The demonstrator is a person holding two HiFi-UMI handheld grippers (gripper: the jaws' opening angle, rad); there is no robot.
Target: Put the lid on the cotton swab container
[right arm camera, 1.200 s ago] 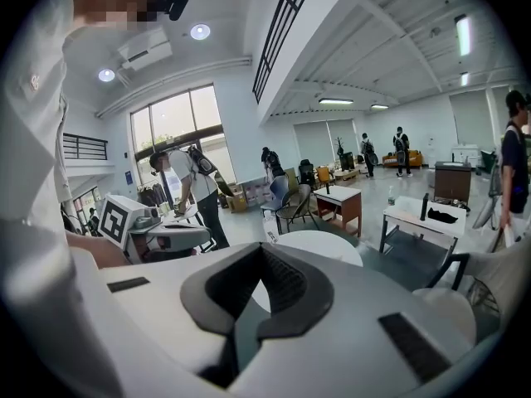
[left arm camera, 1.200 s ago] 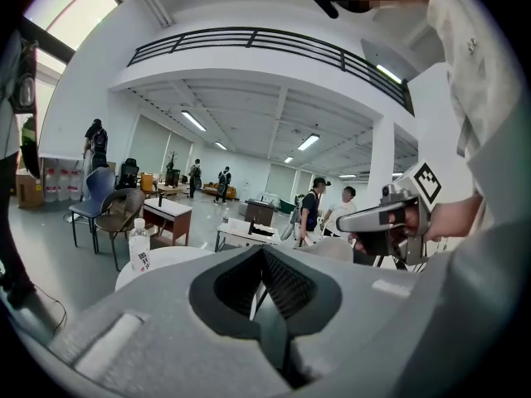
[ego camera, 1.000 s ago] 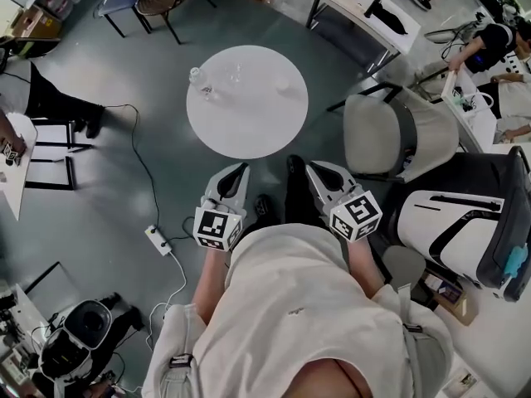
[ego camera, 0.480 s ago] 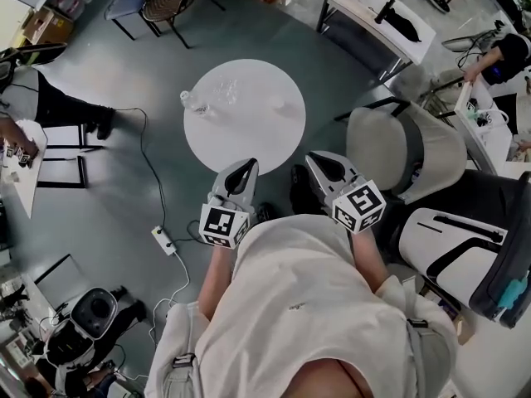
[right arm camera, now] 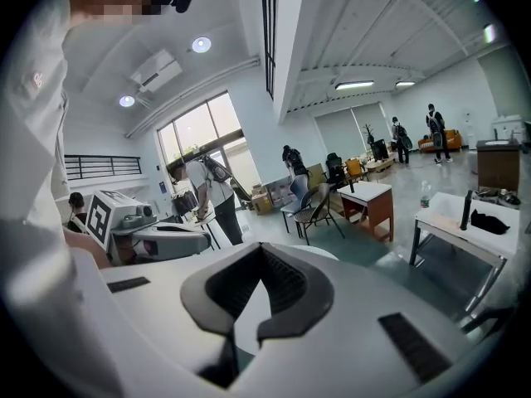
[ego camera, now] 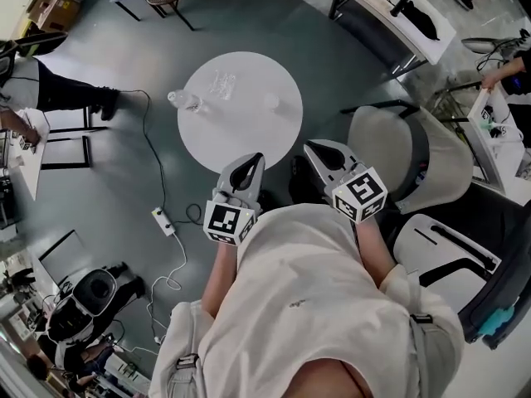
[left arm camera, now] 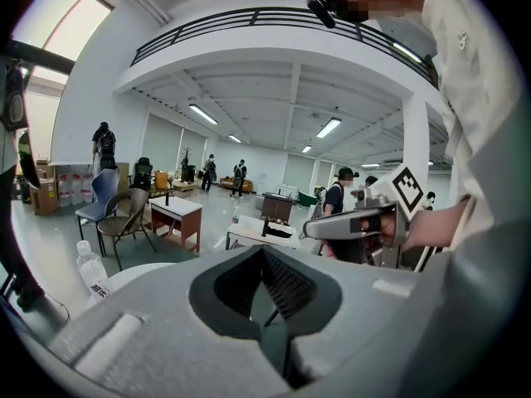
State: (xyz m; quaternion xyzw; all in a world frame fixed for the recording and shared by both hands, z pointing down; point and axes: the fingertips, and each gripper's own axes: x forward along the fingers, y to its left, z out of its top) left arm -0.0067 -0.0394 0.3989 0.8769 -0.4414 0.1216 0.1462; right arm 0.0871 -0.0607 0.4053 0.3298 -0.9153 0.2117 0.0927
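On the round white table (ego camera: 241,131) stand a clear cotton swab container (ego camera: 222,81), a small pale lid (ego camera: 272,100) to its right and a clear water bottle (ego camera: 184,99) to its left. My left gripper (ego camera: 251,162) is held at the table's near edge, shut and holding nothing. My right gripper (ego camera: 309,148) is just off the table's near right side, shut and holding nothing too. In the left gripper view the shut jaws point over the bottle (left arm camera: 90,269), with the right gripper (left arm camera: 353,223) alongside.
A grey-and-white chair (ego camera: 398,152) stands close on the right. A power strip and cable (ego camera: 164,221) lie on the floor at the left. A white desk (ego camera: 398,11) is at the back right, and people stand at the edges of the room.
The table has come nearer in the head view. Both grippers have moved forward, and the left one's tip now reaches the table's near edge. Their jaws have stayed shut.
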